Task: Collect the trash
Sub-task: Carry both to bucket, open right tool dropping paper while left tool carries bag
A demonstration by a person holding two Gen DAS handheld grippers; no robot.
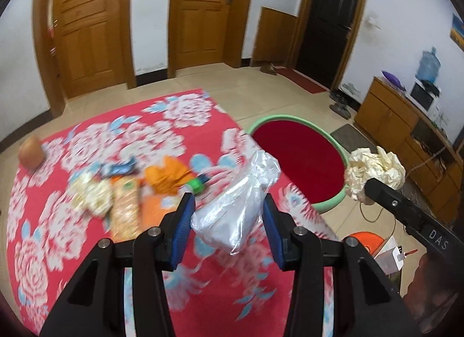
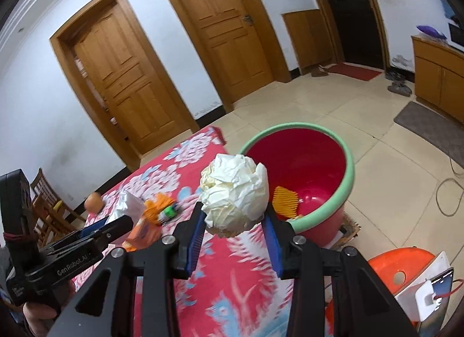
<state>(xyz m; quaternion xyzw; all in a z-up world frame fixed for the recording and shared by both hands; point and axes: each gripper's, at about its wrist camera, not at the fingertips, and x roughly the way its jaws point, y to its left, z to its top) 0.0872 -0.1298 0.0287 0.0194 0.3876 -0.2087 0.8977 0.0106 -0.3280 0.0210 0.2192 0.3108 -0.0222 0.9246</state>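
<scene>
The landmark here is the red bin with green rim point(image 2: 351, 168), which stands on the floor just beside the far corner of the tabletop w/ the red flower cloth point(image 1: 72, 250).

The right tool point(image 2: 235, 231) is part closed on a crumpled ball of cream paper point(image 2: 235, 192); both blue pads press its lower sides. In the right wrist view the ball is just before the bin's near rim, on the tabletop side, and not yet over the opening. The bin lies ahead and to the right of this tool, so I judge a short move that way brings the ball above the opening.

The left tool point(image 1: 229, 226) is also part closed, on a crumpled clear plastic bag point(image 1: 240, 203). Its long axis runs from the pads up toward the bin. This bag is further from the bin than the paper ball and is above the cloth, so the right hand is the nearer one.

Inside the bin there is already sth yellow point(image 2: 285, 199). More trash lies on the cloth, well apart from the bin: an orange wrapper point(image 1: 168, 177) and a snack packet point(image 1: 124, 209).
</scene>
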